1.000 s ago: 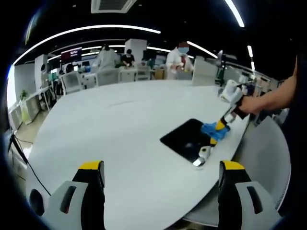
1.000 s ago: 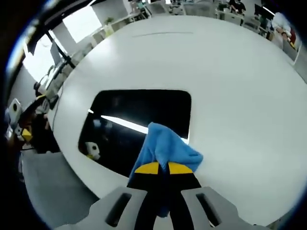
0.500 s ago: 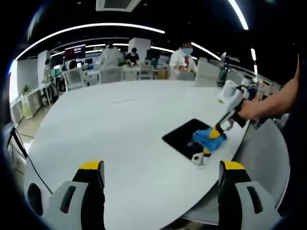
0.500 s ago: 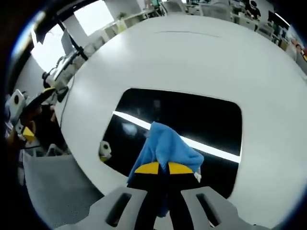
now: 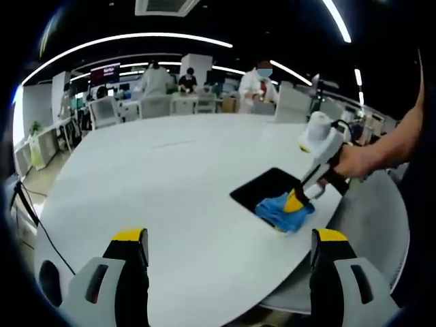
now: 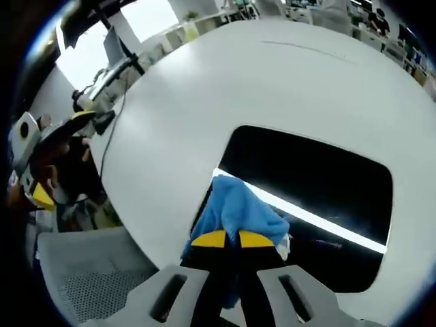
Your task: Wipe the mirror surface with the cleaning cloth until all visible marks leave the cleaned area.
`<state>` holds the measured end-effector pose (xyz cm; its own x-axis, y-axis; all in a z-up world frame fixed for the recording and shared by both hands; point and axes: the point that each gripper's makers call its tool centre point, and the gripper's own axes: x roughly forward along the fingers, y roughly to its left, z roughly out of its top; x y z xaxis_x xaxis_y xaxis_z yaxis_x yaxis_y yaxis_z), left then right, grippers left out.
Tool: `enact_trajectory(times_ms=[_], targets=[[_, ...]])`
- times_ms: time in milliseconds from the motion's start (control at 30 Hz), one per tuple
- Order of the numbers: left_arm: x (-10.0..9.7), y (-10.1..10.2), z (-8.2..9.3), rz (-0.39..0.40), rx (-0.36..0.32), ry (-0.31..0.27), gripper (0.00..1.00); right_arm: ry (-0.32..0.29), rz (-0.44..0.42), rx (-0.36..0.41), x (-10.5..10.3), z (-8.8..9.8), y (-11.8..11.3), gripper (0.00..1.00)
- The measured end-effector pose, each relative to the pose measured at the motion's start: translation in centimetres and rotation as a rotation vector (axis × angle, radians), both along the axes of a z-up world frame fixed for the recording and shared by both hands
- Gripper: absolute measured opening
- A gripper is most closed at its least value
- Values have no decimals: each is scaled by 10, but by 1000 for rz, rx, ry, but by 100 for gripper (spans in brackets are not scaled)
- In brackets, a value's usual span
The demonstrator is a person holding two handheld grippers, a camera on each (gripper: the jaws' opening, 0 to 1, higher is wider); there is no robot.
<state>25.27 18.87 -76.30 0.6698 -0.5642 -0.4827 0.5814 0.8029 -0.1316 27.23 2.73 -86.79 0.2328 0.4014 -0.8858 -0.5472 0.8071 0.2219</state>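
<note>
Right gripper view: the right gripper (image 6: pixel 227 240) has its yellow-tipped jaws pressed together on a bunched blue cleaning cloth (image 6: pixel 238 211). The cloth rests on the near edge of the mirror (image 6: pixel 320 184), a dark rounded rectangle lying flat on the white table (image 6: pixel 204 88). A bright strip of ceiling light is reflected across the glass, running out from under the cloth. Beyond the table edge, at the left of this view, the left gripper (image 6: pixel 34 157) is seen (jaw state not readable from here), with a grey mesh chair seat (image 6: pixel 95 286) below it.

Left gripper view: the left gripper (image 5: pixel 228 255) hangs over the near part of the table (image 5: pixel 157 177) with its jaws spread wide and nothing between them, well apart from the mirror (image 5: pixel 266 191). The person's hand (image 5: pixel 354 163) holds the right gripper (image 5: pixel 294 202) down onto the cloth (image 5: pixel 283 212) at the mirror's near corner, close to the table edge. People stand at desks in the background.
</note>
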Motion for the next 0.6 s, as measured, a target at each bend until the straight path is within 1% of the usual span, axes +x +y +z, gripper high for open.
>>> enact_trajectory(times_ms=[133, 367, 467, 533, 600], targets=[[-1, 4, -1, 3, -1, 2, 100, 3, 16, 9, -2, 0, 10, 0], [0, 8, -2, 0, 1, 2, 100, 7, 15, 33, -2, 0, 8, 0], [2, 9, -2, -2, 2, 3, 100, -7, 30, 31, -3, 0, 9, 0], [3, 9, -2, -5, 1, 3, 100, -19, 71, 30, -2, 0, 9, 0], [4, 8, -2, -9, -6, 3, 100, -12, 58, 30, -1, 0, 9, 0]])
